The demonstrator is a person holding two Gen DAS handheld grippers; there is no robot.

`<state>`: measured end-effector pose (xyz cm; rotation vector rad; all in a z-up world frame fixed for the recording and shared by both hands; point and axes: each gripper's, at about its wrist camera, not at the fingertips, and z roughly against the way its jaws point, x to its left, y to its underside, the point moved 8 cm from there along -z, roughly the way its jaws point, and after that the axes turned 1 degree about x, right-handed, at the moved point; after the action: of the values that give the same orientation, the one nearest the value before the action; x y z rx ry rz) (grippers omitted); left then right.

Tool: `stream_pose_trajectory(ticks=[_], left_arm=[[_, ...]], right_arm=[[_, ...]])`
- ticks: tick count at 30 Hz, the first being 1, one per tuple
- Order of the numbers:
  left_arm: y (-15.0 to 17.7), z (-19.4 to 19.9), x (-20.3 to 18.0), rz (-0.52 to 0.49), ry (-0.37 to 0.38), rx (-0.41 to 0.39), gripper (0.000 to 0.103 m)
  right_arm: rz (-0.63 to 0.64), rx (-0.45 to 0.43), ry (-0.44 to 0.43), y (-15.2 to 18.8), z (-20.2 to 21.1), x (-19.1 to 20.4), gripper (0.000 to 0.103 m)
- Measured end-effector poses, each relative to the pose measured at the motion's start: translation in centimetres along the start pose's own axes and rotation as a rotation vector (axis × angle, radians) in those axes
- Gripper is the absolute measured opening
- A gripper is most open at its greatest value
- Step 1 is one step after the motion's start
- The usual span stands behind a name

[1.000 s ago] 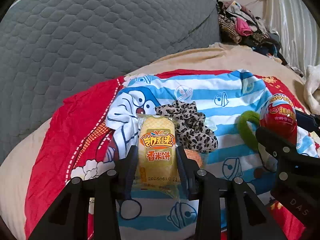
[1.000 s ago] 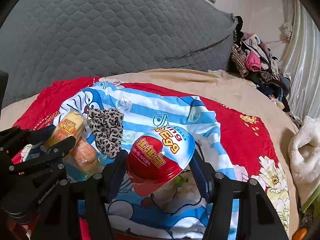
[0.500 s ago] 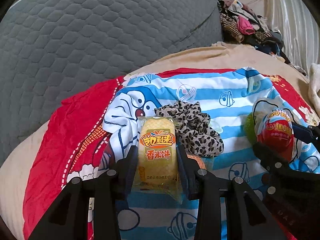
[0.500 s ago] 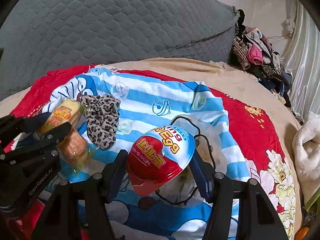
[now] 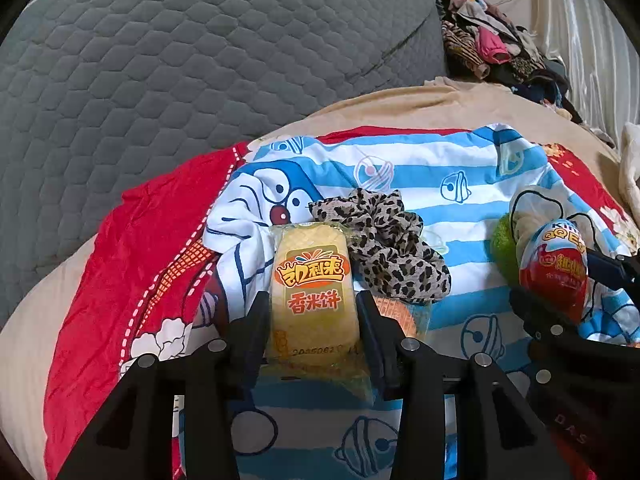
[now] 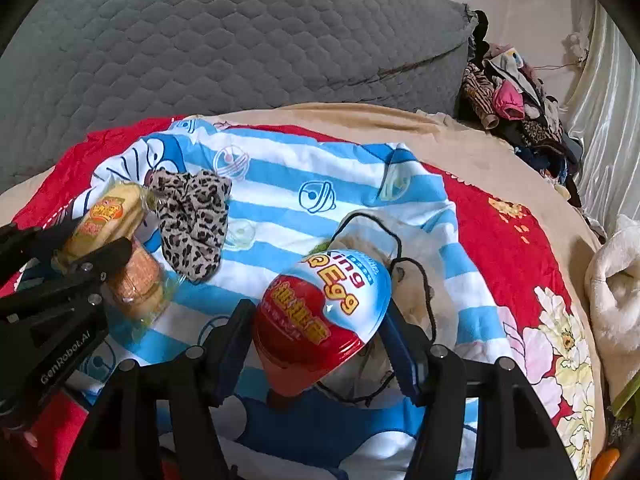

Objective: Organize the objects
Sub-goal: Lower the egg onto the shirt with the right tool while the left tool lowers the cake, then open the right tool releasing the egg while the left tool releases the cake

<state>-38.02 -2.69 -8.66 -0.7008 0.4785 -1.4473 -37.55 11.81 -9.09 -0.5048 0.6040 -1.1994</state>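
My left gripper (image 5: 312,300) has a yellow rice-cracker pack (image 5: 314,292) between its fingers; the jaws are opening, and the pads still touch the wrapper. The pack hangs just above a blue-striped cartoon blanket (image 5: 420,160). From the right wrist view, that left gripper (image 6: 96,236) and the rice-cracker pack (image 6: 108,216) sit over an orange cracker pack (image 6: 138,284). My right gripper (image 6: 318,310) is shut on a red-and-white toy egg (image 6: 320,312), low over a white item with a black cord (image 6: 404,280). A leopard scrunchie (image 5: 384,256) lies on the blanket between the two grippers.
A grey quilted cushion (image 5: 200,60) rises behind the blanket. A red floral sheet (image 6: 520,248) and a beige cover lie underneath it. A pile of clothes (image 5: 492,48) sits at the back right. A green fuzzy thing (image 5: 502,248) lies by the egg.
The right gripper has sunk toward the blanket with the egg. The left fingers have spread slightly around the rice-cracker pack, which stays where it was.
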Motion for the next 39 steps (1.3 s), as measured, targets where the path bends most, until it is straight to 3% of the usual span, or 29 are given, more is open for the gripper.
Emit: stream_pose_trajectory(ticks=[7, 13, 22, 31, 39], left_arm=[[0.5, 0.4, 0.5, 0.011, -0.016, -0.002, 0.056], [0.9, 0.7, 0.6, 0.014, -0.015, 0.000, 0.059], [1.3, 1.1, 0.6, 0.011, -0.012, 0.007, 0.075], [1.9, 1.6, -0.1, -0.011, 0.005, 0.031, 0.076], [2.6, 1.5, -0.1, -0.008, 0.006, 0.057, 0.076]], right_arm=[[0.003, 0.007, 0.005, 0.3, 0.0, 0.0, 0.062], [0.015, 0.015, 0.017, 0.7, 0.1, -0.1, 0.062], [0.010, 0.029, 0.024, 1.0, 0.2, -0.2, 0.065], [0.001, 0.036, 0.032, 1.3, 0.6, -0.5, 0.074], [-0.002, 0.033, 0.047, 1.3, 1.3, -1.0, 0.075]])
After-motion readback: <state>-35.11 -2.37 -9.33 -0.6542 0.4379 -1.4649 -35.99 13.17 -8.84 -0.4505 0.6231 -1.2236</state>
